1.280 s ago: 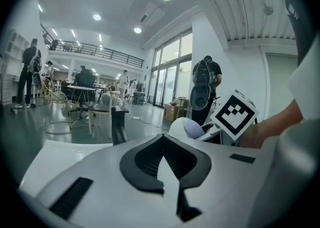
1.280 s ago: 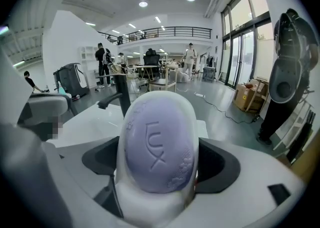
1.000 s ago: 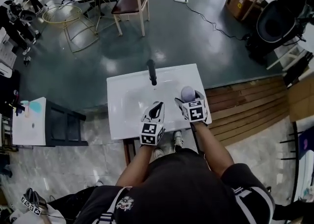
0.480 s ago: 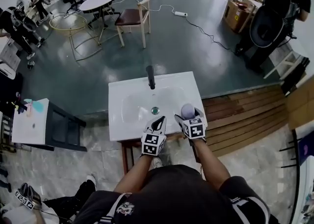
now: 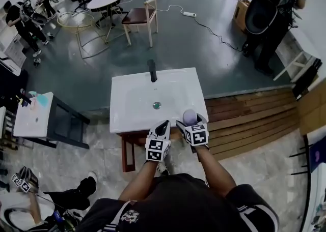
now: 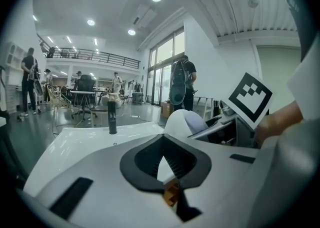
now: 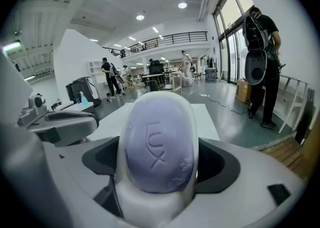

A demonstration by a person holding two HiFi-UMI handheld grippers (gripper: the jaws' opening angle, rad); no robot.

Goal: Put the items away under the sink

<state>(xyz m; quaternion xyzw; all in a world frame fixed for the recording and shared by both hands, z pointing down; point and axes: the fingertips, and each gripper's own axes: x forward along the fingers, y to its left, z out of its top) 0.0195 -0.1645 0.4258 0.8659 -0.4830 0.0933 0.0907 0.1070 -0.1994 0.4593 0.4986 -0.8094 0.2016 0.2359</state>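
Observation:
A lavender soap bar (image 7: 159, 142) stamped LUX sits in a white holder, and my right gripper (image 7: 160, 184) is shut on it. In the head view that gripper (image 5: 189, 119) holds the soap (image 5: 189, 116) over the front right corner of the white sink (image 5: 132, 98). My left gripper (image 5: 162, 125) hovers just to its left at the sink's front edge. In the left gripper view its jaws (image 6: 163, 166) are shut with nothing between them. The black faucet (image 5: 152, 70) and the drain (image 5: 157, 105) lie ahead. The space under the sink is hidden by the basin.
Reddish wooden legs (image 5: 126, 152) carry the sink. Wooden decking (image 5: 244, 119) lies to the right, a small white side table (image 5: 31, 119) to the left. A chair (image 5: 141, 16) and round tables stand beyond. A person (image 5: 270, 12) stands at the far right, another sits at lower left (image 5: 66, 200).
Both grippers have drawn back from above the basin to its front edge as the person stepped back. The soap stays in the right gripper.

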